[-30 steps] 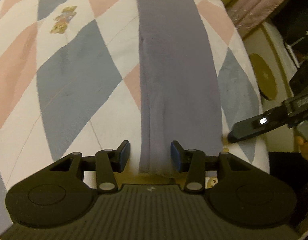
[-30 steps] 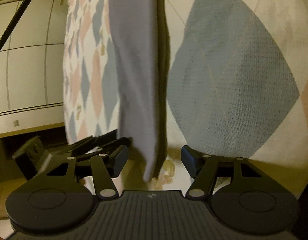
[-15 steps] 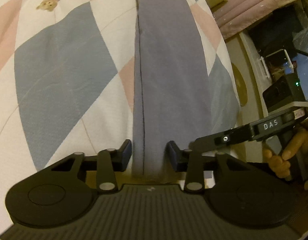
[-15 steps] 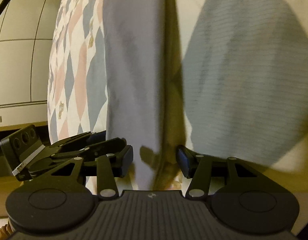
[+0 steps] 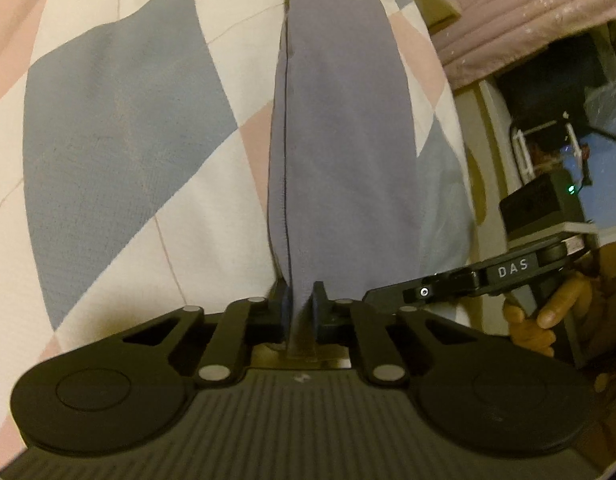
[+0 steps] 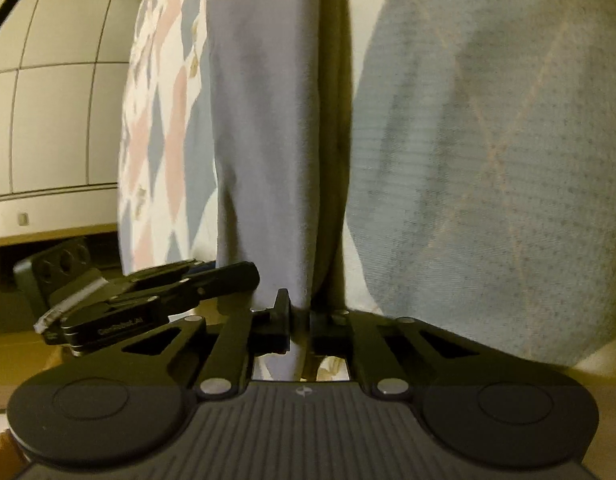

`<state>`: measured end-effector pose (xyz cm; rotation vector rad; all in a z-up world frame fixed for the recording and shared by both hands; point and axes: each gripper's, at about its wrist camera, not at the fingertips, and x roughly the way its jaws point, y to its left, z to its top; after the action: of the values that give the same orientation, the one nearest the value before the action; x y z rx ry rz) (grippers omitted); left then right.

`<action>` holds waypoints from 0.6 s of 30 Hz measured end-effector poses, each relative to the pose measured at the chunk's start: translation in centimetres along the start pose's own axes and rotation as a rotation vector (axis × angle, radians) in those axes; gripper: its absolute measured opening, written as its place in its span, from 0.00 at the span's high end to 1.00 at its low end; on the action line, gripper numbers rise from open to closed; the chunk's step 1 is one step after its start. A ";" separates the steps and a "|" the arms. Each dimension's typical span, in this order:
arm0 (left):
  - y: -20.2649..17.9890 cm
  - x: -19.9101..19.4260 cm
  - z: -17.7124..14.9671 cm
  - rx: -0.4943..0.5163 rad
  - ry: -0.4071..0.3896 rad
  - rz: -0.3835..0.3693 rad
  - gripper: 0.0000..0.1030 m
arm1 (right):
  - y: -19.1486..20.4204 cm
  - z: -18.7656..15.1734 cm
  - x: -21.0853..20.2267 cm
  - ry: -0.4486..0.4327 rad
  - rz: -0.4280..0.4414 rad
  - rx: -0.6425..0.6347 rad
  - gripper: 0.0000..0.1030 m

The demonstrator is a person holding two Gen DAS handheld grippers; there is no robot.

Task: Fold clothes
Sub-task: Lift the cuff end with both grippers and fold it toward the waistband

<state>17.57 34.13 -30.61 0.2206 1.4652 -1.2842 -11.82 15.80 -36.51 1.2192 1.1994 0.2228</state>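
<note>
Quilted bed (image 5: 108,140) (diamond-patterned): both claws pinch the grey garment's (image 5: 339,140) near edge.

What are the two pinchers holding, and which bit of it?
Both hold the grey-purple garment at its near end. The left gripper is shut on the seam-side corner; the right gripper is shut on the other corner.

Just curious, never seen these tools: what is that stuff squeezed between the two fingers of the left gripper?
The near end of the grey-blue garment, pinched in the left gripper; the left wrist view shows it.
</note>
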 end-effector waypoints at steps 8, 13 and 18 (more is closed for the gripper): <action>-2.0 -3.4 1.7 -0.101 -0.131 -0.051 0.95 | 2.1 2.3 -2.4 0.003 0.152 0.026 0.92; -5.7 -5.5 6.3 -0.114 -0.255 -0.071 0.95 | 3.2 6.5 -6.5 -0.056 0.272 0.104 0.92; -9.0 -3.9 14.1 -0.130 -0.320 -0.059 0.95 | 3.1 12.5 -9.7 -0.129 0.323 0.178 0.92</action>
<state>20.79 21.55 -19.35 -0.1118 1.2801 -1.2033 -4.64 2.83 -30.10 1.5592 0.9217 0.2766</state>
